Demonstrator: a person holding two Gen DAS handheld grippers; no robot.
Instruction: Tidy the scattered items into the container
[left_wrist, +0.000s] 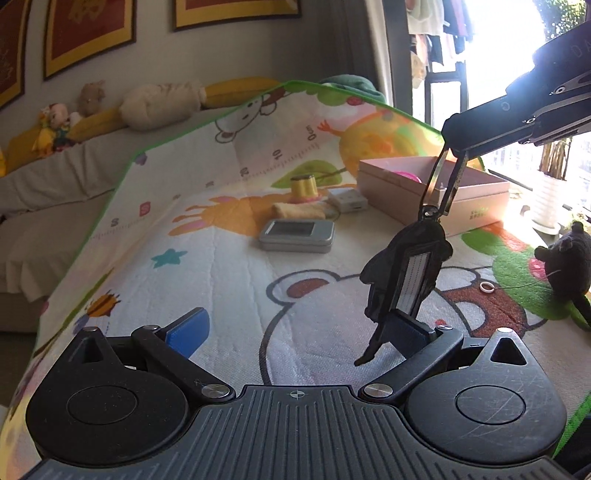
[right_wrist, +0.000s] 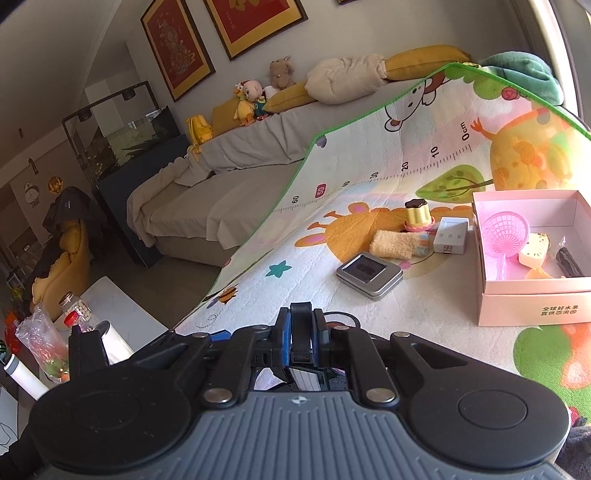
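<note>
I am holding my left gripper (left_wrist: 295, 332) low over the mat (left_wrist: 221, 258), its jaws standing wide apart and clamping nothing. A black tag (left_wrist: 406, 269) with a white card window is dangling in front of it. The tag's lower end is hanging right at my left gripper's right-hand finger (left_wrist: 406, 334); I cannot tell whether they are touching.

My right gripper (left_wrist: 452, 155) is reaching in from the upper right with its jaws pressed together on the tag's metal loop, so the tag is hanging clear of the mat. In the right wrist view those pads are squeezing a black strap between them.

Beyond the tag, a grey tin (left_wrist: 295, 236) is lying flat about mid-mat. Behind it a yellow cloth (left_wrist: 299, 211) is lying just in front of a pudding toy (left_wrist: 303, 188), with a white adapter (left_wrist: 347, 199) beside them on the right.

The pink box (left_wrist: 424, 184) is sitting open toward the mat's far right edge, next to the adapter. It is holding a pink sieve (right_wrist: 500, 230), a cream toy (right_wrist: 533, 251) and a dark stick (right_wrist: 569, 260).

By the mat's right edge a black plush (left_wrist: 565, 254) is sitting, a small white ring (left_wrist: 487, 286) lying beside it.
</note>
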